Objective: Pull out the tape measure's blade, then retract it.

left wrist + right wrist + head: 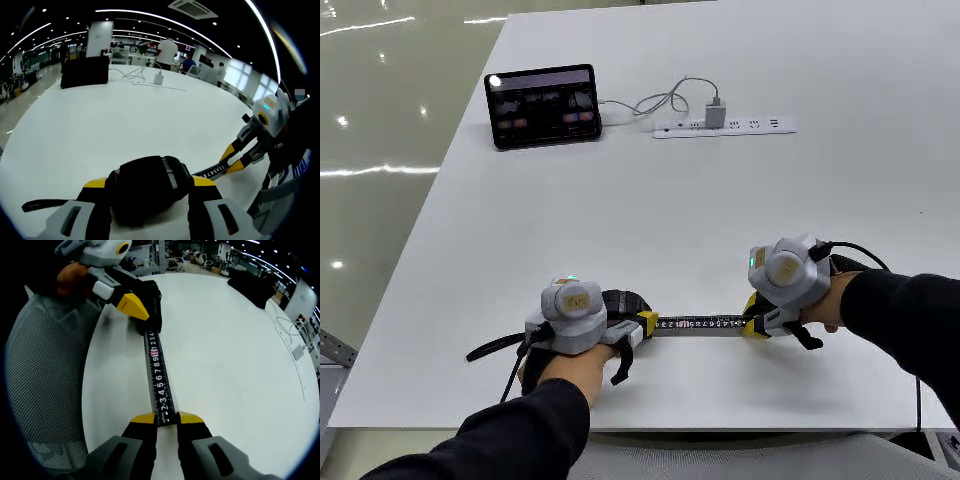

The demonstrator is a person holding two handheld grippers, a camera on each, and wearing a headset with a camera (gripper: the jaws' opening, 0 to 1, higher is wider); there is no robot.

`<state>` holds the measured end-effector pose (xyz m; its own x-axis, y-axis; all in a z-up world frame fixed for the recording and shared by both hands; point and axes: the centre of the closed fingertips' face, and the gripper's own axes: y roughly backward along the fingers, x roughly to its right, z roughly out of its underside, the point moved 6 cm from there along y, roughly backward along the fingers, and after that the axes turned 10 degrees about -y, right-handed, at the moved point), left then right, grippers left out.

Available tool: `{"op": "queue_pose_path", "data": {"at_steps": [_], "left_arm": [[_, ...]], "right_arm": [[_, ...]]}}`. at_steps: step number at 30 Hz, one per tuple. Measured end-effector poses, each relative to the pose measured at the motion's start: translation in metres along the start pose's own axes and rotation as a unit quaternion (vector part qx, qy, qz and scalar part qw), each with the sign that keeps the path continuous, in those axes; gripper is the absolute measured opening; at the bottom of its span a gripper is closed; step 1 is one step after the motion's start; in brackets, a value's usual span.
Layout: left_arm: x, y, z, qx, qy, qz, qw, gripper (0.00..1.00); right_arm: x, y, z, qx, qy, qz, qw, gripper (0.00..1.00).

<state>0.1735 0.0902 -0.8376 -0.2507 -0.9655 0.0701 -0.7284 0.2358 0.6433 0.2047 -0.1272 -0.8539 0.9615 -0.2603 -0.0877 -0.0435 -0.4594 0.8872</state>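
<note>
Here, the tape measure's case (625, 303), black and rounded, is clamped between the yellow-tipped jaws of the left hand-held gripper (149, 182) and rests on the smooth white worktop (720, 200) near its front edge. The thin, flat blade (156, 367), dark with pale numerals, is laid out straight along the worktop, and its end is pinched by the narrowly set jaws of the right hand-held gripper (167, 418). Well apart, a dark rectangular tablet (542, 104) and a white power strip (750, 126) with a cabled charger (715, 115) are seen.
</note>
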Motion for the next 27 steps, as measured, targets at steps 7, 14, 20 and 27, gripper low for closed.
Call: {"op": "queue_pose_path", "data": {"at_steps": [7,14,20,27], "left_arm": [[0.0,0.0,0.0,0.0,0.004,0.003,1.0,0.58],[0.0,-0.001,0.0,-0.002,0.005,0.005,1.0,0.58],[-0.001,-0.001,0.0,-0.004,0.004,0.008,1.0,0.58],[-0.001,-0.001,0.0,-0.002,0.004,0.008,1.0,0.58]], "right_arm": [[-0.005,-0.004,-0.011,0.003,0.01,-0.001,0.9999,0.11],[-0.006,-0.006,-0.015,0.002,0.005,-0.001,1.0,0.11],[-0.008,-0.009,-0.02,0.006,0.004,-0.001,1.0,0.11],[-0.009,-0.013,-0.025,0.005,0.01,-0.003,0.9999,0.11]]}}
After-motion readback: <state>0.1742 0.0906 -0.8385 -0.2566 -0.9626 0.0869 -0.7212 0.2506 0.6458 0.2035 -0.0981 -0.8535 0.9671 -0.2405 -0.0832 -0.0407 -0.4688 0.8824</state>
